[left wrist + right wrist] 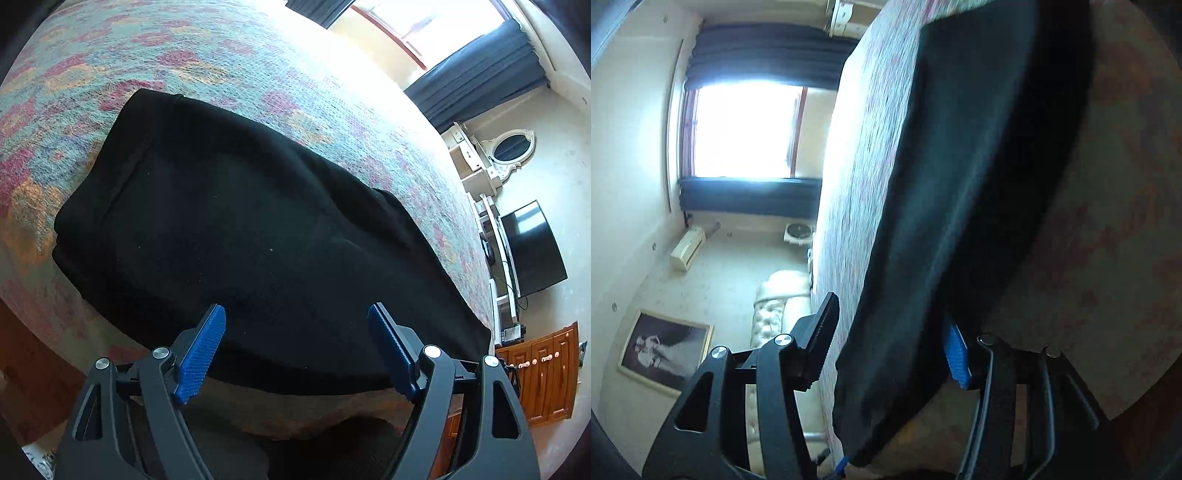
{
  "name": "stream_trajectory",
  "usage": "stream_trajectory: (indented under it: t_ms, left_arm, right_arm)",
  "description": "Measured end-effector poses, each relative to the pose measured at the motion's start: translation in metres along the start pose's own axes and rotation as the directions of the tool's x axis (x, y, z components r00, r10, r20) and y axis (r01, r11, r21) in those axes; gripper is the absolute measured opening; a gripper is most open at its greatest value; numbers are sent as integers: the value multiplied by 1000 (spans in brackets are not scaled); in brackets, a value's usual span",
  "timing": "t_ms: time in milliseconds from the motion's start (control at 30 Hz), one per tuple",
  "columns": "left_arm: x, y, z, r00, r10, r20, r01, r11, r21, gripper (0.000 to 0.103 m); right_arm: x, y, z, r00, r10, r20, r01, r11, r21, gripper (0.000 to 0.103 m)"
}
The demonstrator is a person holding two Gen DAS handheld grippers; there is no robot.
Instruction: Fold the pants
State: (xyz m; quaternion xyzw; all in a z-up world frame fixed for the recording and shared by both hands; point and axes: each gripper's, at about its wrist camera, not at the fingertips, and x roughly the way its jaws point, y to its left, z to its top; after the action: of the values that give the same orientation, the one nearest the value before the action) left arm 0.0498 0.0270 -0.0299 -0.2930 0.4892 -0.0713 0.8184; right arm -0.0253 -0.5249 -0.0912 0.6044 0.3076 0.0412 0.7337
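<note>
The left tongs [296,314] stand wide above the near edge of the black pants [236,236], with nothing between the blue pads [201,354] and no touch on the cloth. The right tongs [890,343] are parted about halfway; the near end of the pants hangs in the gap between the fingers, but the picture is blurred there and the pads do not appear to press on it.

The pants lie flat and folded over on the bed [258,66], on a bedspread patterned in pink, orange and pale blue, their long side running along the bed's near edge. Past the bed, the left view shows a bright window [424,22] with dark blue curtains [480,70], a white mirror [511,146], a dark television [532,247] and a wooden cabinet [543,376]. The right view shows a framed picture [665,350] on the wall.
</note>
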Motion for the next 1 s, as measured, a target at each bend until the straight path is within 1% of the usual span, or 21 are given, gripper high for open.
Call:
stream_trajectory:
  t_ms: [67, 133, 167, 200, 233, 267, 300, 400, 467, 500, 533, 567, 600, 633, 733, 833, 867, 900, 933, 967, 1000]
  left_arm:
    - [-1, -2, 2, 1000, -2, 9, 2, 1000, 6, 78]
    - [0, -1, 3, 1000, 1, 11, -1, 1000, 3, 78]
    - [0, 0, 3, 1000, 1, 8, 0, 1000, -2, 78]
    - [1, 1, 3, 1000, 0, 6, 0, 1000, -6, 78]
    - [1, 2, 3, 1000, 2, 4, -2, 1000, -10, 78]
    - [0, 3, 3, 1000, 8, 3, -8, 1000, -14, 78]
    - [0, 5, 4, 1000, 17, 3, -17, 1000, -17, 78]
    - [-1, 9, 6, 999, 35, 3, -35, 999, -30, 78]
    - [0, 13, 9, 999, 42, 1, -42, 998, -40, 78]
    - [0, 14, 9, 999, 48, 2, -48, 998, -45, 78]
    - [0, 15, 10, 999, 49, 4, -49, 997, -51, 78]
    - [1, 15, 10, 999, 49, 2, -49, 997, -55, 78]
    - [2, 16, 10, 999, 50, -2, -50, 997, -56, 78]
    - [3, 16, 10, 999, 52, -6, -52, 997, -55, 78]
    - [6, 15, 11, 998, 59, -18, -60, 997, -46, 78]
    - [7, 14, 13, 998, 63, -19, -64, 997, -38, 78]
    - [7, 13, 13, 998, 64, -20, -65, 997, -34, 78]
    - [8, 10, 15, 998, 65, -20, -66, 997, -32, 78]
    - [8, 8, 15, 998, 65, -19, -66, 997, -30, 78]
    - [8, 7, 15, 998, 65, -14, -65, 997, -32, 78]
    - [6, 6, 14, 998, 65, -2, -65, 997, -34, 78]
  right_arm:
    - [21, 1, -30, 993, 17, -121, -17, 1000, 5, 54]
    - [45, 1, -52, 975, 4, -223, -4, 1000, 1, 54]
    - [50, 3, -62, 972, -8, -233, 4, 1000, -16, 53]
    - [51, 5, -68, 973, -25, -231, 16, 999, -41, 41]
    - [54, 8, -70, 966, -53, -251, 36, 997, -73, 8]
    - [55, 8, -71, 959, -89, -269, 64, 993, -98, 6]
    - [53, 7, -72, 957, -100, -273, 77, 992, -97, 6]
    - [47, 2, -69, 954, -103, -283, 88, 994, -67, 6]
    - [48, 0, -68, 952, -96, -291, 83, 995, -56, 6]
    - [52, 2, -68, 948, -86, -307, 72, 996, -58, 10]
    - [62, 18, -64, 945, -78, -318, 64, 996, -55, 18]
    - [65, 21, -65, 944, -63, -324, 51, 998, -45, 26]
    - [64, 23, -69, 943, -37, -330, 29, 999, -29, 43]
    - [69, 27, -73, 936, -9, -351, 5, 1000, -13, 53]
    - [92, 47, -86, 905, 1, -426, -15, 999, -30, 55]
    - [117, 60, -101, 867, -29, -497, -15, 996, -83, 55]
    - [123, 62, -104, 859, -52, -509, -4, 994, -109, 51]
    - [126, 61, -105, 847, -87, -525, 12, 990, -144, 24]
    - [128, 57, -111, 815, -160, -557, 52, 977, -205, 7]
    - [127, 54, -114, 803, -200, -562, 77, 969, -234, 6]
    - [124, 52, -115, 800, -184, -572, 65, 973, -221, 6]
